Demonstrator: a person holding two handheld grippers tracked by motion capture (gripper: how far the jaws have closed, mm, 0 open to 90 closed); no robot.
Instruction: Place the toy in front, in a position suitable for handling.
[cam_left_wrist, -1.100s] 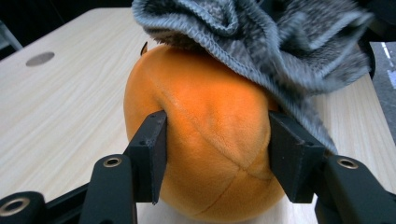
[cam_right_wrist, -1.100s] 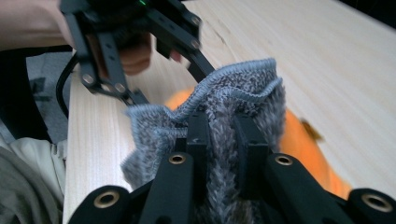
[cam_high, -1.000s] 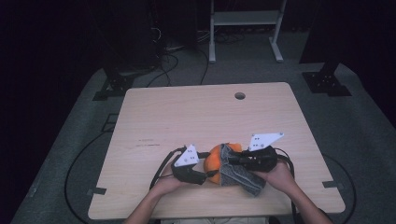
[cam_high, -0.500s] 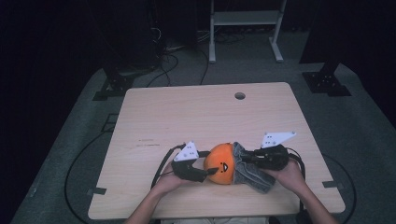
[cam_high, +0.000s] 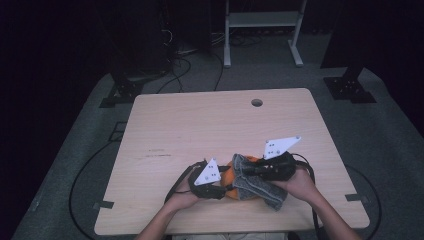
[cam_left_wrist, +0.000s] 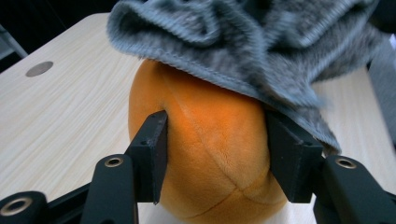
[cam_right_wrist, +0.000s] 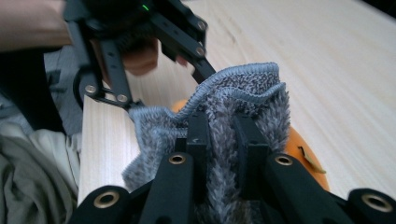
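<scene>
High view. Table (cam_high: 200, 125): pale wood, round hole (cam_high: 257, 102) near its far edge. At the near edge, between my two hands, sits the orange plush ball (cam_high: 231, 184) with the grey cloth (cam_high: 255, 182) draped over its right side and trailing toward me. My left gripper (cam_high: 220, 189) comes at the ball from the left, my right gripper (cam_high: 250, 171) from the right; each carries a grey three-cornered plate, and black cables run off the near edge.

Left gripper view. My left gripper (cam_left_wrist: 215, 154): its jaws have just been closing, and they are now clamped on the ball (cam_left_wrist: 210, 149), one pad pressed into each flank so that the plush bulges between them. The ball rests on the table (cam_left_wrist: 60, 121). The cloth (cam_left_wrist: 243, 42) lies over the ball's top and hangs down its right side, reaching the right jaw. The hole (cam_left_wrist: 39, 68) shows far left.

Right gripper view. My right gripper (cam_right_wrist: 222, 140): jaws drawn together and pinching a standing fold of the cloth (cam_right_wrist: 233, 102). A patch of the ball (cam_right_wrist: 303, 158) shows just right of the jaws, under the cloth. Beyond it, my left gripper (cam_right_wrist: 140, 56) and hand (cam_right_wrist: 135, 58) are seen against the table (cam_right_wrist: 327, 60).
</scene>
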